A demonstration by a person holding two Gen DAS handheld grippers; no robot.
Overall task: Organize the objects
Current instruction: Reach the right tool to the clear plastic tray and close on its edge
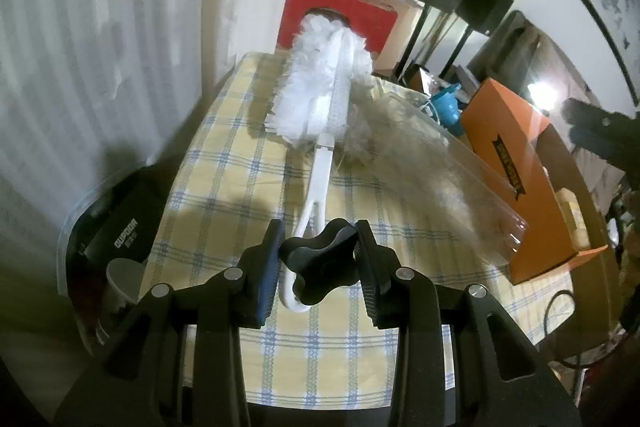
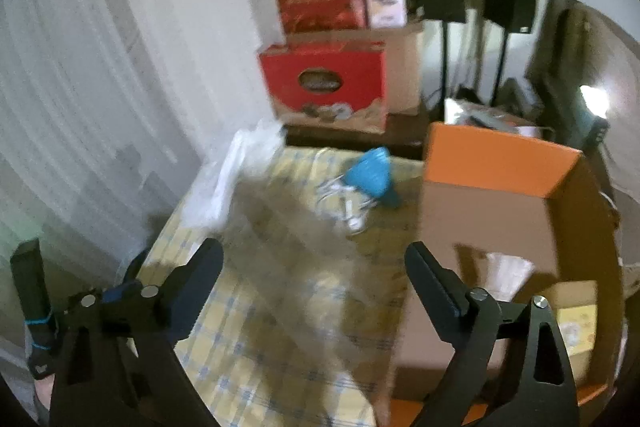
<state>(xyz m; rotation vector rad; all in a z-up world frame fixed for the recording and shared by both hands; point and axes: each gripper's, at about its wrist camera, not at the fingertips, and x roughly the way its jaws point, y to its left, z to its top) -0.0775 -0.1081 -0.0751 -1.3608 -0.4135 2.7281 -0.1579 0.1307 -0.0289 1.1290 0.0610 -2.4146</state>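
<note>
Table, covered by a yellow cloth checked in blue and white, fills the lower centre of both views and abuts a pale curtained wall on its left side.

Orange box, a long open carton with a black banner label on its side wall, lies along the table's right edge; in the right wrist view its brown interior faces the camera.

Clear plastic sleeve, long and transparent, rests slantwise between the duster and the orange box, its open end nearest the camera. A grey fluffy mass shows at its far end.

White duster lies on the cloth with its fluffy head toward the far edge and its white handle running back toward the left gripper.

Blue funnel-shaped object sits near the far edge beside a tangle of white cord; motion blur hides finer detail.

Left gripper: fingers nearly together, clamped on a black lobed knob that overlaps the looped end of the duster's handle.

Right gripper: fingers spread wide, nothing between them, above the cloth beside the orange box.
</note>
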